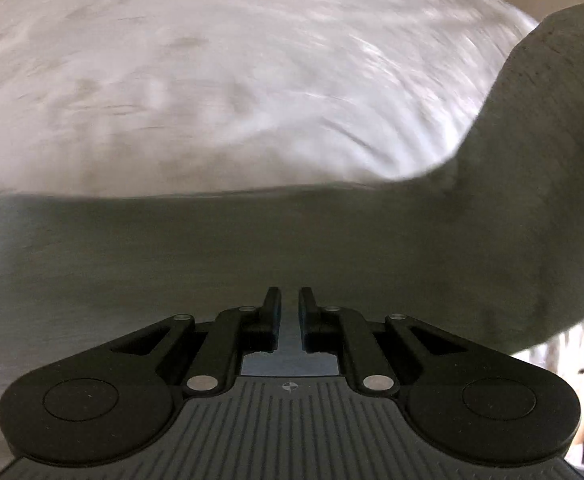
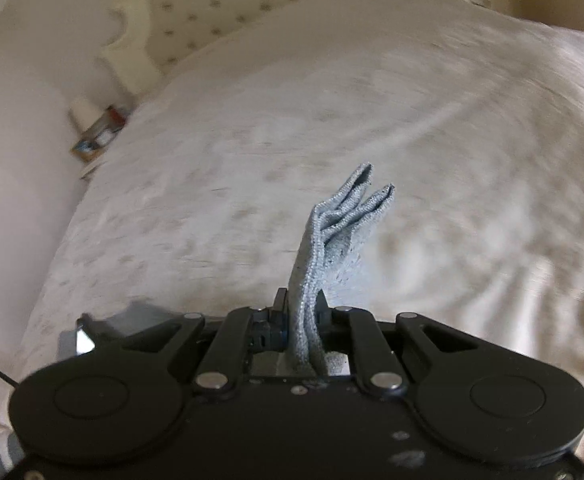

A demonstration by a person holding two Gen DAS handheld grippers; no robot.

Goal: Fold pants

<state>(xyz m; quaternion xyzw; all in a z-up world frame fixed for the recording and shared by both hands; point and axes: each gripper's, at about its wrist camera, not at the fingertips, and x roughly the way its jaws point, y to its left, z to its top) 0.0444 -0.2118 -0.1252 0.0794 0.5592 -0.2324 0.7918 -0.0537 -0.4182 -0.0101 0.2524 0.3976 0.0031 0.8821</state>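
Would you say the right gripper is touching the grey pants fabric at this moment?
Touching. The right wrist view shows the right gripper with its jaws closed on a bunched edge of the grey pants, which sticks up from between them.

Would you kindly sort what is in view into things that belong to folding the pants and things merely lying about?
In the job: pants, left gripper, right gripper, both with jaws shut on the fabric.

Lying about: bedside clutter, headboard, bedspread.

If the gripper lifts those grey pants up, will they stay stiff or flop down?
Probably flop. The pants already drape and curve upward at one side in the left view, like soft cloth. In the right gripper the pinched layers splay apart at their tips, so they likely bend easily and seem fairly light.
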